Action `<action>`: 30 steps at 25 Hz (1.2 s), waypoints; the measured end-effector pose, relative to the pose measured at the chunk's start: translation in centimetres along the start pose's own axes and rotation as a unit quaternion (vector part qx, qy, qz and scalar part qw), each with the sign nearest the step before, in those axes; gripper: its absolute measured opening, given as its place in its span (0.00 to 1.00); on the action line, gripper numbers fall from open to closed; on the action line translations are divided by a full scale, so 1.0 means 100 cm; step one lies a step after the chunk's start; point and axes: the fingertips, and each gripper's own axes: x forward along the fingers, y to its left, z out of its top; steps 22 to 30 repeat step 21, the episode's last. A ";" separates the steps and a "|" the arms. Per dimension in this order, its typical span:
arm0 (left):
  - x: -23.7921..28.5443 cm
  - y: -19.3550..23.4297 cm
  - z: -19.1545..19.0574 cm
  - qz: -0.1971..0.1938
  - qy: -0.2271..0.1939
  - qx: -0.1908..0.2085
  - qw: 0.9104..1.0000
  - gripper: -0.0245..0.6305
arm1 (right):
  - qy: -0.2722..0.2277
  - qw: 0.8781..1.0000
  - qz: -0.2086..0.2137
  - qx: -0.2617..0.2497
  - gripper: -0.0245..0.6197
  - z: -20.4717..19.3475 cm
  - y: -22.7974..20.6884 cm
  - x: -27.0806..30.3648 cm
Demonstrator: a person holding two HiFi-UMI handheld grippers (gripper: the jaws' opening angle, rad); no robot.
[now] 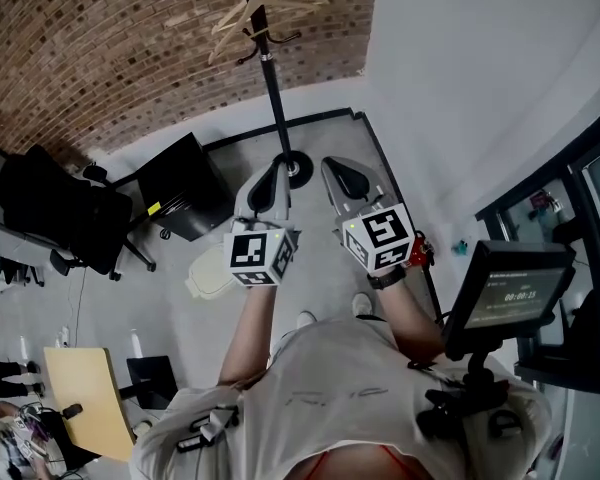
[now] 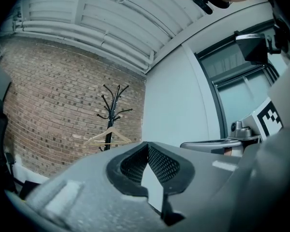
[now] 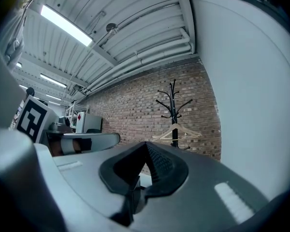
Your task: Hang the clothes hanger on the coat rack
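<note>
A black coat rack (image 1: 273, 88) stands by the brick wall, a few steps ahead of me. A pale wooden clothes hanger (image 1: 257, 9) hangs on one of its upper hooks. The rack (image 2: 111, 111) and hanger (image 2: 108, 137) show far beyond the jaws in the left gripper view. The right gripper view also has the rack (image 3: 173, 109) and hanger (image 3: 176, 131) in the distance. My left gripper (image 1: 271, 180) and right gripper (image 1: 338, 176) are held side by side at chest height, pointing at the rack. Both are shut with nothing between the jaws.
A black office chair (image 1: 62, 218) and a black cabinet (image 1: 186, 190) stand left of the rack. A white wall (image 1: 480, 78) runs along the right. A screen on a stand (image 1: 505, 293) is close at my right. A yellow board (image 1: 85, 400) lies at lower left.
</note>
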 end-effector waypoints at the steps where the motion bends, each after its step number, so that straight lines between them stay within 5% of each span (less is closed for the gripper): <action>1: -0.001 0.001 0.000 -0.003 0.001 0.000 1.000 0.04 | 0.000 1.000 -0.003 0.000 0.04 0.000 0.002 0.000; 21: -0.049 0.036 0.000 -0.034 0.011 -0.025 0.999 0.04 | 0.015 1.000 -0.019 0.001 0.04 -0.006 0.076 0.010; 30: -0.049 0.036 0.000 -0.034 0.011 -0.025 0.999 0.04 | 0.015 1.000 -0.019 0.001 0.04 -0.006 0.076 0.010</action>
